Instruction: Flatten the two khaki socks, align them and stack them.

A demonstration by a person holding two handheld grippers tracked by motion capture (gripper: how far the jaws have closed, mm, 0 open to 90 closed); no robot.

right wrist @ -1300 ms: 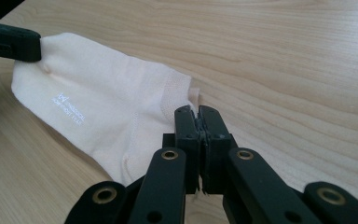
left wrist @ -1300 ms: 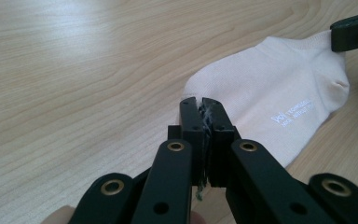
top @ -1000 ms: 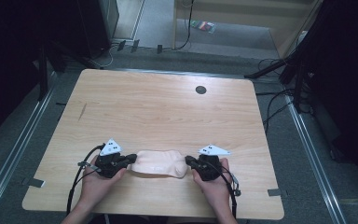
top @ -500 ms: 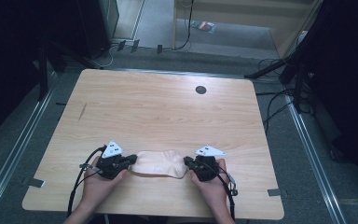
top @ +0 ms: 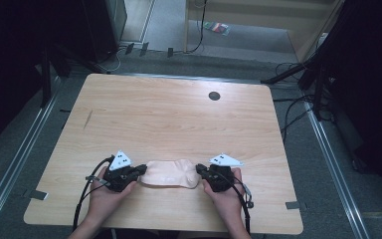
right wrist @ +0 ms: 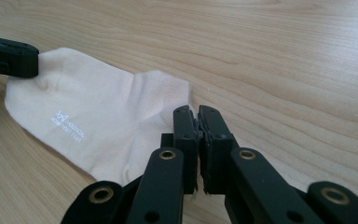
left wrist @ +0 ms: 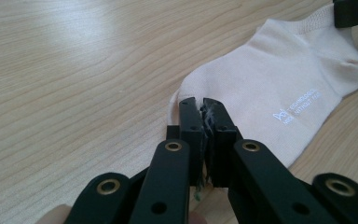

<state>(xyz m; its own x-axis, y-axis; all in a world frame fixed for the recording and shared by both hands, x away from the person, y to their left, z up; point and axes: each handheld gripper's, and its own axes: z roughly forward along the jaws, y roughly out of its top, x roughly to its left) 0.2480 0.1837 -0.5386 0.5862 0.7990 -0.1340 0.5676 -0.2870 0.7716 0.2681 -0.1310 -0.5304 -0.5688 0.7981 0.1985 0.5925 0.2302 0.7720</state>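
A pale beige ankle sock (top: 169,173) lies flat near the front edge of the wooden table (top: 179,114), stretched between my two grippers. My left gripper (top: 142,172) is shut on its toe end. In the left gripper view the black jaws (left wrist: 200,105) meet at the sock's (left wrist: 270,79) near edge, with white fibres pinched between them. My right gripper (top: 199,172) is shut on the ribbed cuff end. In the right gripper view the jaws (right wrist: 196,112) close on the sock's (right wrist: 88,107) edge, and the left gripper (right wrist: 9,58) holds the far end. Small white printed lettering (left wrist: 296,105) shows on the sock.
A dark round grommet (top: 214,95) sits in the tabletop at the back right. Cables (top: 87,191) trail from both grippers over the front edge. Around the table run metal rails (top: 20,159), floor cables and dark stands.
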